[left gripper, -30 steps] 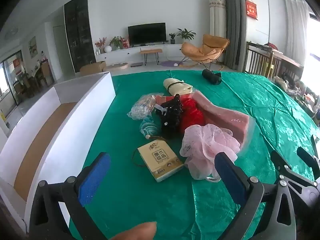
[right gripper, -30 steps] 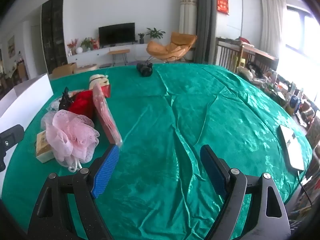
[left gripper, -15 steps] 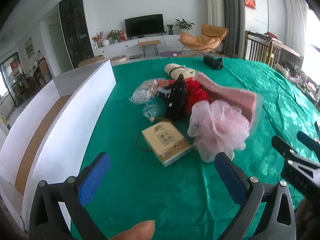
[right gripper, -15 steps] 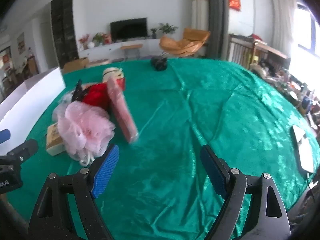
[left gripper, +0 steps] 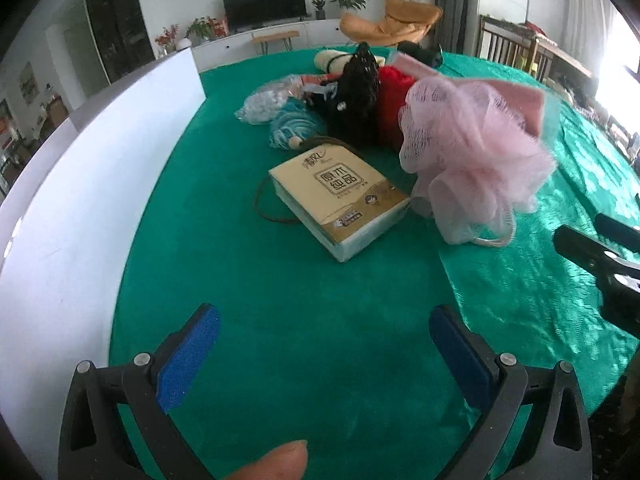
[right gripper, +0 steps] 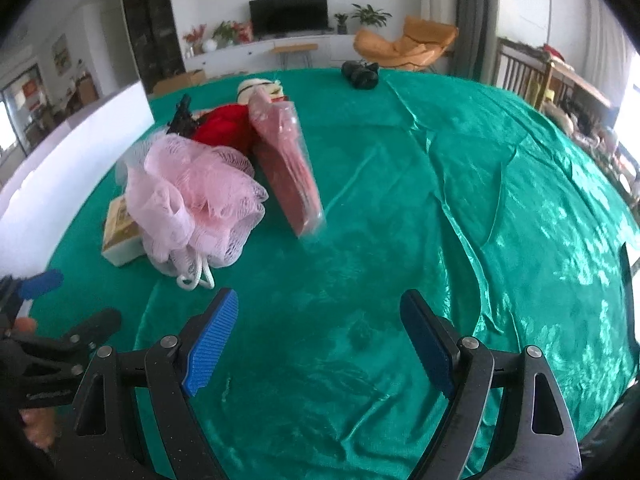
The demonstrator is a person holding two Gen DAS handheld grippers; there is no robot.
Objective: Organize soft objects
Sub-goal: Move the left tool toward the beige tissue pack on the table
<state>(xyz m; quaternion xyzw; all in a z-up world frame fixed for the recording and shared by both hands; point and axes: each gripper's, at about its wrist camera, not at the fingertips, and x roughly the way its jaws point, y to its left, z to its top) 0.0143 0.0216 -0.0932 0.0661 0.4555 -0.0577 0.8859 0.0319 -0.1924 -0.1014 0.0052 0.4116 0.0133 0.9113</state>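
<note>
Both grippers dropped closer to the pile; left gripper (left gripper: pixel 324 360) and right gripper (right gripper: pixel 318 342) gape empty. Approach step, I judge. Next: close on pink loofah (left gripper: pixel 476 148) beside tissue pack (left gripper: pixel 338 200).

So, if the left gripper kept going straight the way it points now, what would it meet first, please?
Most likely bare green tablecloth: the open left gripper tilts down at it. The tissue pack lies farther along, though depth is hard to judge.

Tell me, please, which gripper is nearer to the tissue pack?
Left. The open left gripper hangs just short of the tissue pack, lined up with it; the open right gripper sits beyond the pink bath pouf, off to the side.
</note>
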